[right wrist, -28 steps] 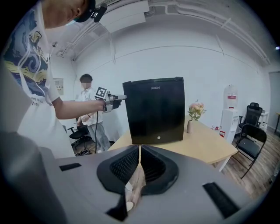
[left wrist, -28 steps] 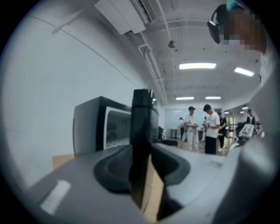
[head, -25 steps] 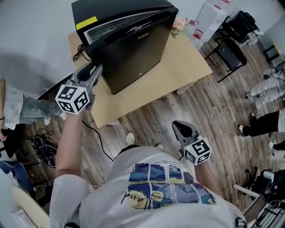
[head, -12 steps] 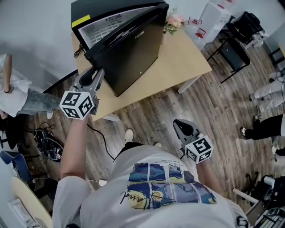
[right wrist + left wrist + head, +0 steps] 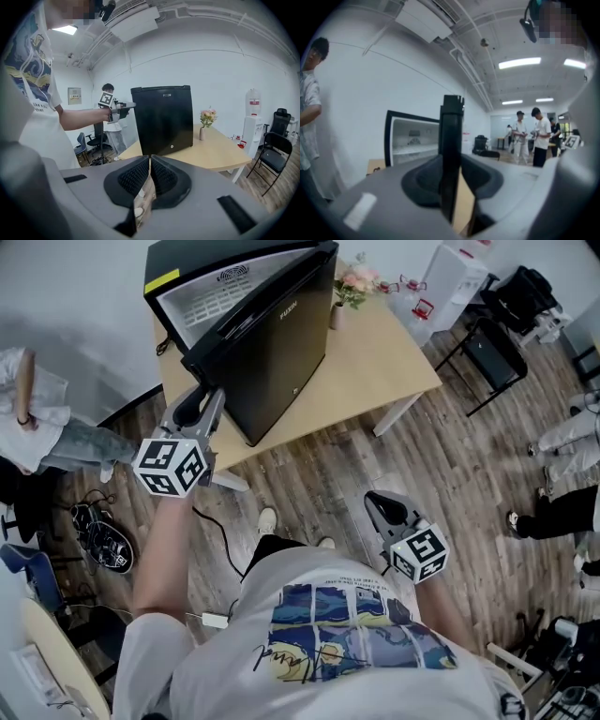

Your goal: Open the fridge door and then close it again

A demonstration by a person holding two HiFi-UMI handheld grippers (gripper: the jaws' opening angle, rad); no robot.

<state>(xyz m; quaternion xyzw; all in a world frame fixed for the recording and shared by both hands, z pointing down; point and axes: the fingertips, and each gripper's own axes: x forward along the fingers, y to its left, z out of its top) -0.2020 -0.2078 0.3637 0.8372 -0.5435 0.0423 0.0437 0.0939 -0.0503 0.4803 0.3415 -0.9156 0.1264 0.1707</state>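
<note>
1. Straddling the free edge of the fridge door [image 5: 451, 140], the left gripper [image 5: 204, 401] has its jaws spread wide, and they have just been closing a little. The dark edge stands upright between them, against the pad on the left in that gripper's own view. A strip of tan table shows between the edge and the other pad, so this looks like a loose hook, not a clamp.
2. A loose hold suits a hinged panel. The edge probably needs room to pivot inside the jaws as the door swings, and a hard pinch would twist against the wrist.
3. The fridge [image 5: 225, 254] sits ahead of that gripper on the table [image 5: 375, 362]. Its white shelved inside shows just past the left jaw. The door stands well away from the cabinet on the side nearest the tool and is hinged on the far side.
4. The right gripper [image 5: 380, 507] hangs low and back by the person's body, well apart from the fridge, whose black front lies far ahead of it beyond the table's near edge. Its pads meet at the tips with nothing between them. It seems parked there to keep clear of the door's swing.
5. As a judgement, the opening half looks largely done and the closing half remains. With the edge already between the jaws, the other pad could push it back without a new hold. The risk is the edge slipping out of such wide jaws if the tool strays from the door's arc.
</note>
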